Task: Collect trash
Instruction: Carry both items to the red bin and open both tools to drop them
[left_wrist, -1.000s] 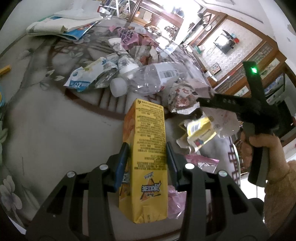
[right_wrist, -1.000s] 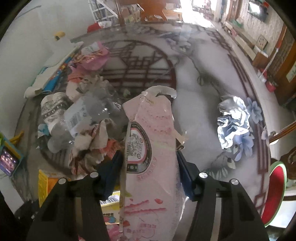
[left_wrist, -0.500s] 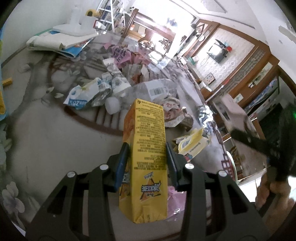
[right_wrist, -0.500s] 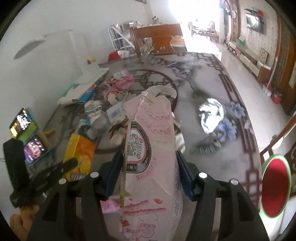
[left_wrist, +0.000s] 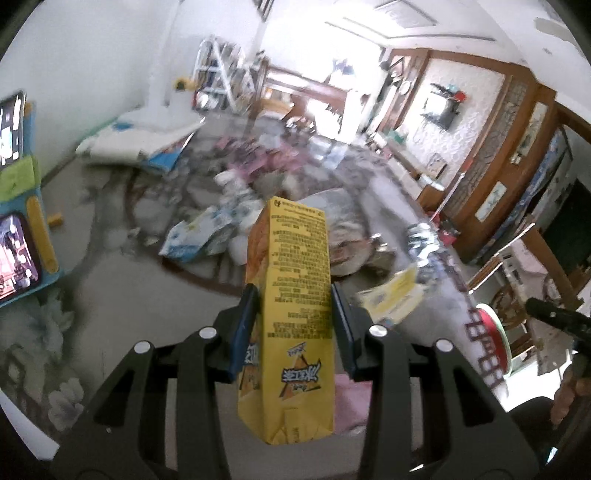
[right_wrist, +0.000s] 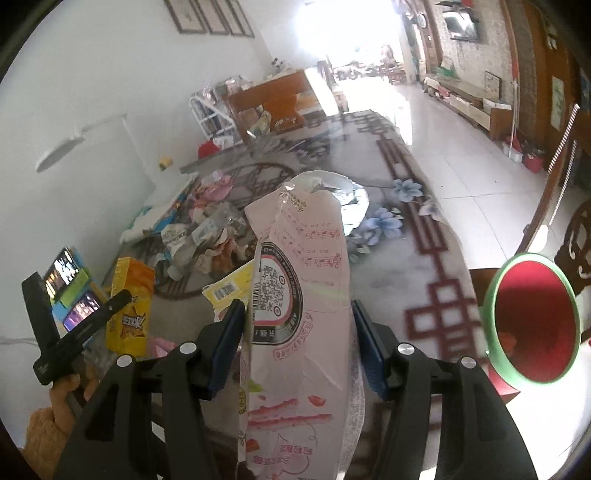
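Now left gripper (left_wrist: 293, 317) clamps yellow carton (left_wrist: 291, 295); right gripper (right_wrist: 297, 338) clamps pink wrapper (right_wrist: 306, 295).

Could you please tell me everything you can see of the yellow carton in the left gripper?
The yellow carton is a tall, narrow box, apparently cardboard, with orange on one side panel, dense dark print up its face and a triangular logo near the lower end. It is gripped on both sides between the blue pads of the left gripper and held above the table, clear of the pile of trash. Its bottom edge looks slightly crumpled.

White walls (right_wrist: 92, 74), tiled floor (right_wrist: 461, 155)
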